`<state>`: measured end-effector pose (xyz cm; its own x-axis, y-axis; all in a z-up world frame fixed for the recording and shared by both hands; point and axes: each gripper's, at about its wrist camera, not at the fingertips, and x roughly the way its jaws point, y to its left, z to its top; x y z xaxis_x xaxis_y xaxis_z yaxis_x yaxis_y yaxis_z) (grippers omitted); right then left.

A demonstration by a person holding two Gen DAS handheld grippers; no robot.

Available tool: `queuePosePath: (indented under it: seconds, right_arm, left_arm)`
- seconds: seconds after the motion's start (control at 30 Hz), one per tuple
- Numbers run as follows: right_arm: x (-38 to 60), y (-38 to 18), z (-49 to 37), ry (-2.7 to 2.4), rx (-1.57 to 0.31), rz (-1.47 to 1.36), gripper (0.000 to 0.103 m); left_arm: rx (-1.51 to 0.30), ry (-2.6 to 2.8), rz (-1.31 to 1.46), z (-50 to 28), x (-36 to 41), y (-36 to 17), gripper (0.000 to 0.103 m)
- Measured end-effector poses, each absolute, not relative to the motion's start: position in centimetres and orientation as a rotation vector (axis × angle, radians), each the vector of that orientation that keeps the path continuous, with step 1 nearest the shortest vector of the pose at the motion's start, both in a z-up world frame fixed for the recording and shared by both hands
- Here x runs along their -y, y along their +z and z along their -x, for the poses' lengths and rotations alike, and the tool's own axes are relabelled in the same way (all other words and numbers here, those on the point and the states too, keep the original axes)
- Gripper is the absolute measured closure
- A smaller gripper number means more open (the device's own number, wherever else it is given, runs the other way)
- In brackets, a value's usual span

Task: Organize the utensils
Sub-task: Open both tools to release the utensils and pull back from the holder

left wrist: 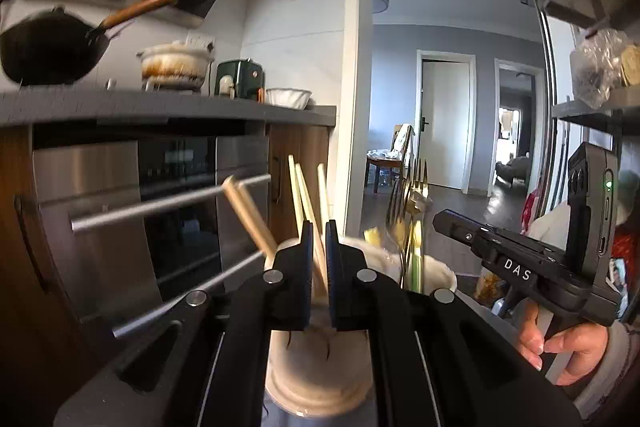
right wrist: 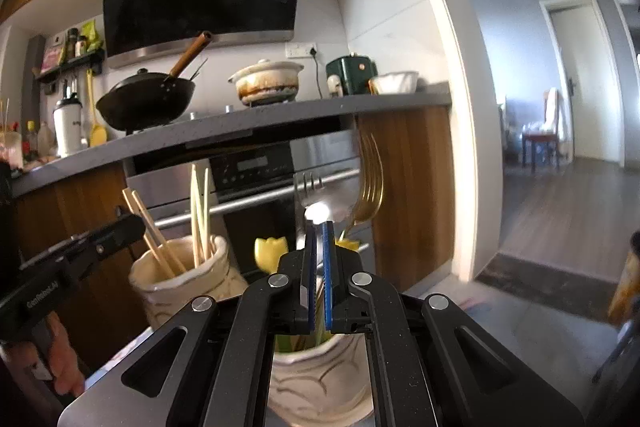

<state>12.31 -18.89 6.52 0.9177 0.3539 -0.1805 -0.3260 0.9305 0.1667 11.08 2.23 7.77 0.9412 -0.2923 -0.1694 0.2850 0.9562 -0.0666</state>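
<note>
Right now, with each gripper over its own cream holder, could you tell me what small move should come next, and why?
Probably open the right gripper and let the silver fork settle. It seems shut on the fork's stem, already inside the fork holder beside the gold fork. The left gripper looks closed on a chopstick in its holder.

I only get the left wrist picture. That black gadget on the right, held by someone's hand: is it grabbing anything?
Observer: Yes. The right gripper looks closed on a silver metal fork standing in a cream ceramic holder.
Visitor: And what is left of the black wooden-handled wok? My picture cuts off there.
Observer: A white cylindrical bottle stands on the grey counter.
</note>
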Motion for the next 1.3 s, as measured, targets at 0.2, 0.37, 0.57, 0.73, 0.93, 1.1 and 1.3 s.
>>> queuePosePath:
  seconds: [0.2, 0.37, 0.57, 0.73, 0.93, 1.1, 1.3]
  right_arm:
    - [18.8, 6.0, -12.2, 0.349, -0.223, -0.127, 0.099]
    - [19.1, 6.1, -11.7, 0.344, -0.234, -0.132, 0.099]
    - [19.6, 5.8, -9.2, 0.346, -0.294, -0.087, 0.099]
    - [20.5, 5.1, -6.8, 0.352, -0.338, -0.049, 0.099]
    - [20.9, 4.3, -4.4, 0.335, -0.329, 0.005, 0.083]
    - [21.3, 4.2, -3.0, 0.361, -0.301, 0.026, 0.05]
    - [21.0, 3.8, -1.6, 0.377, -0.254, 0.078, 0.031]
  left_arm:
    - [-0.185, -0.306, 0.04, -10.7, -2.3, 7.3, 0.097]
    - [-0.182, -0.297, 0.017, -10.1, -2.1, 7.7, 0.097]
    - [-0.208, -0.3, -0.016, -8.3, -1.7, 7.5, 0.097]
    - [-0.244, -0.29, -0.03, -6.5, -1.9, 6.4, 0.097]
    - [-0.288, -0.273, -0.039, -4.8, -2.0, 5.0, 0.09]
    - [-0.276, -0.271, -0.045, -3.6, -2.2, 4.2, 0.056]
    - [-0.265, -0.254, -0.038, -2.9, -2.5, 3.8, 0.035]
